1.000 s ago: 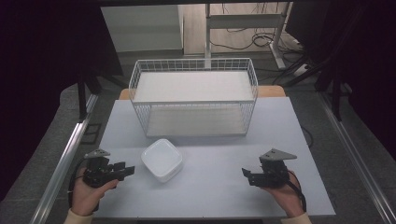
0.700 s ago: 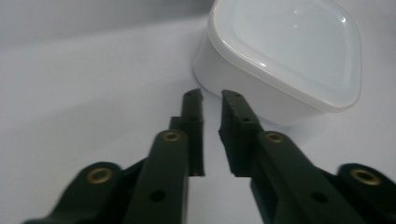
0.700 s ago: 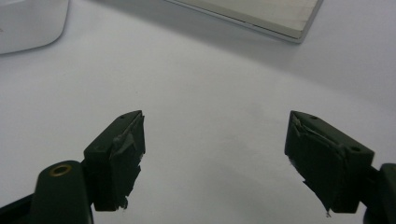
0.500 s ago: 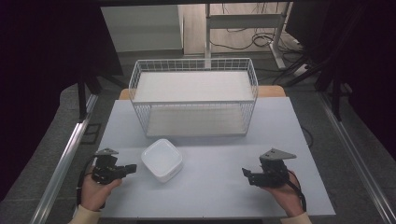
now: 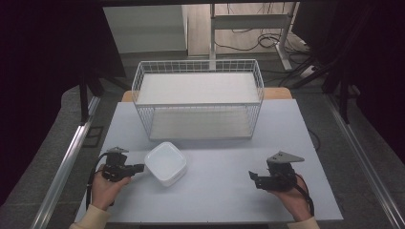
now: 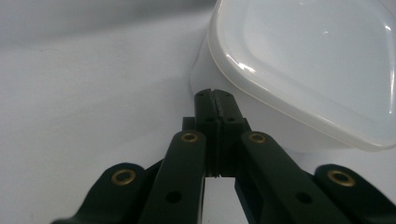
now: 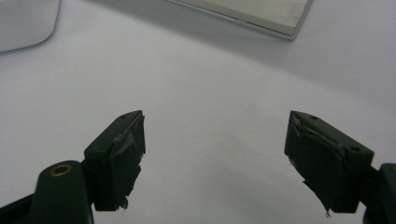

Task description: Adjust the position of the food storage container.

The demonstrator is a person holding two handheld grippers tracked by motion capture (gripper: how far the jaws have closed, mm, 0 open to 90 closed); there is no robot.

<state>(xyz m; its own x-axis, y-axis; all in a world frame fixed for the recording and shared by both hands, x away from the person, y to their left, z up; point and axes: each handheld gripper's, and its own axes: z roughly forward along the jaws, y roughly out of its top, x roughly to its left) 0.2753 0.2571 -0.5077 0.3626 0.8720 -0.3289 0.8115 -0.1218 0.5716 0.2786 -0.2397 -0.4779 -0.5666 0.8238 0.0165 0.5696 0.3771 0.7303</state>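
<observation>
Here, at a pale table (image 5: 215,191), the left gripper (image 5: 139,167) sits with its jaws pressed fully together and nothing between them, its closed tips just short of the near wall of a white lidded container (image 5: 165,162). Seen from above, the container lies at about three o'clock from that gripper, just beside it; in the left gripper view the tub (image 6: 308,65) looms at roughly one o'clock past the joined fingertips (image 6: 215,100). The right gripper (image 5: 253,177), jaws spread wide and empty, rests well apart, with the container near ten o'clock from it. The tub is nearly square, with no clear long axis. Behind it, at twelve o'clock, stands a white wire basket (image 5: 198,102). The left hand looks better placed for whatever comes next, likely a nudge rather than a grasp.
</observation>
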